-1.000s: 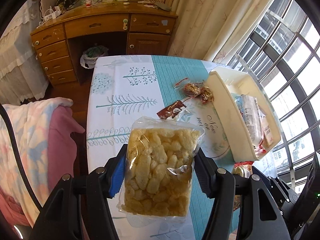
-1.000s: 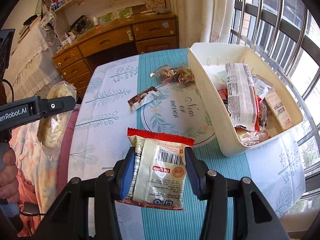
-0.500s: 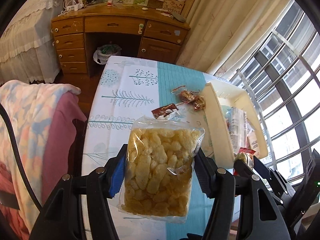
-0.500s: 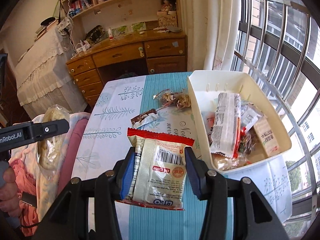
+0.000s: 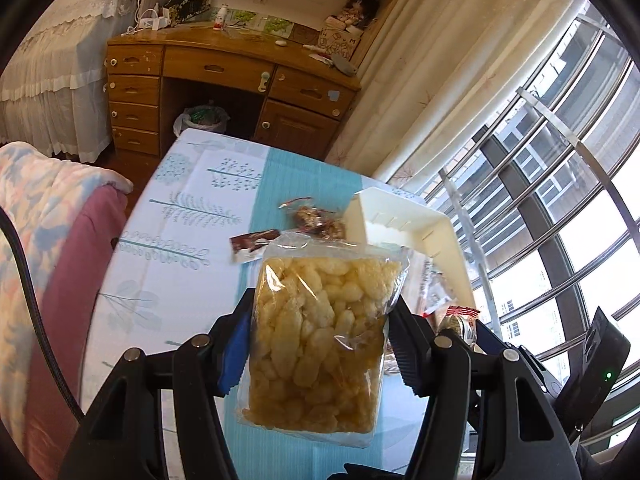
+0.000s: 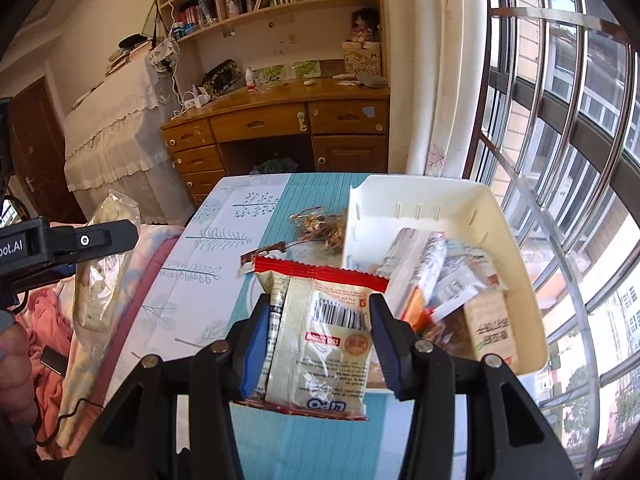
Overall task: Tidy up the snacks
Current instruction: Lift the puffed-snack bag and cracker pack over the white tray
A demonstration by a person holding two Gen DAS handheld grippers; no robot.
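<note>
A: What is the biggest thing here?

B: A table (image 6: 224, 240) under a white and teal cloth printed with trees. Beyond its far end stands a wooden desk with drawers (image 5: 224, 68), with pale curtains (image 5: 452, 92) and a barred window (image 6: 560, 140) to the right.

A: And on the table?

B: A cream rectangular plastic bin (image 6: 516, 256) sits on its right side, by the window. It is already packed with wrapped snacks; a long silver packet (image 6: 416, 264) leans across the pile.

A: What do the tools have?

B: The left gripper (image 5: 320, 344) has its blue-padded jaws partly closed, pinching a clear bag of pale yellow puffed snacks (image 5: 320, 344) by its sides. The bag is upright and lifted off the cloth, over the near part of the table, just left of the bin. The right gripper (image 6: 316, 344) is likewise partly closed, clamped on a cream sachet with a red top edge and a barcode (image 6: 324, 340), held in the air in front of the bin's near left corner.

A: Anything loose?

B: Two small items on the teal stripe, left of the bin: a clear wrapper of brown nutty sweets (image 6: 320, 226) almost touching the bin's wall, and nearer, a small brown and white bar wrapper (image 5: 254, 242).
</note>
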